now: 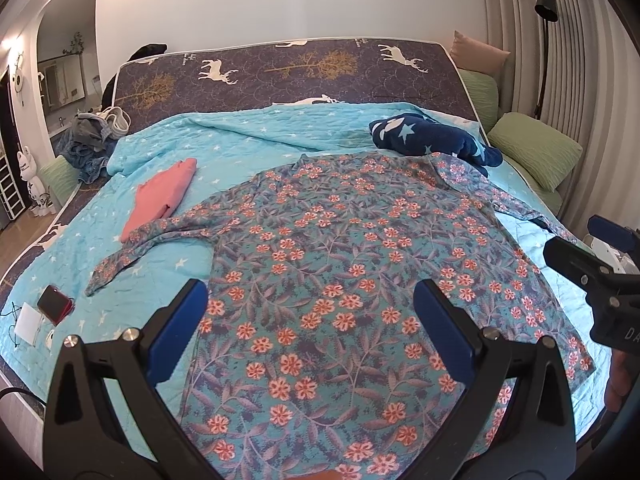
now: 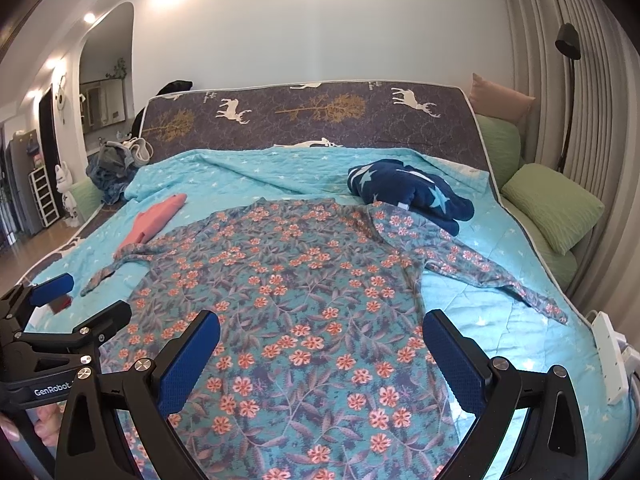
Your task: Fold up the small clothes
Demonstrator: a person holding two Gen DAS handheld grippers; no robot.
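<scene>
From the left wrist camera, the left gripper (image 1: 312, 312) hangs above the lower part of a floral shirt (image 1: 340, 264), its blue-padded fingers (image 1: 176, 332) spread wide with nothing between them. The shirt lies flat on a turquoise quilt (image 1: 248, 136) with both sleeves stretched out sideways. A folded pink garment (image 1: 160, 196) rests on the quilt with the shirt's left sleeve running against its near end, and a navy star-print bundle (image 1: 432, 136) sits at the shirt's far right shoulder. A red phone (image 1: 56, 304) lies near the quilt's left edge.

From the right wrist camera, the right gripper (image 2: 320, 356) likewise hovers over the shirt's lower half, fingers (image 2: 456, 364) apart and empty. The shirt's right sleeve reaches toward the bed edge, near a white power strip (image 2: 608, 356). What looks like a fingertip shows dimly at the bottom left corner.
</scene>
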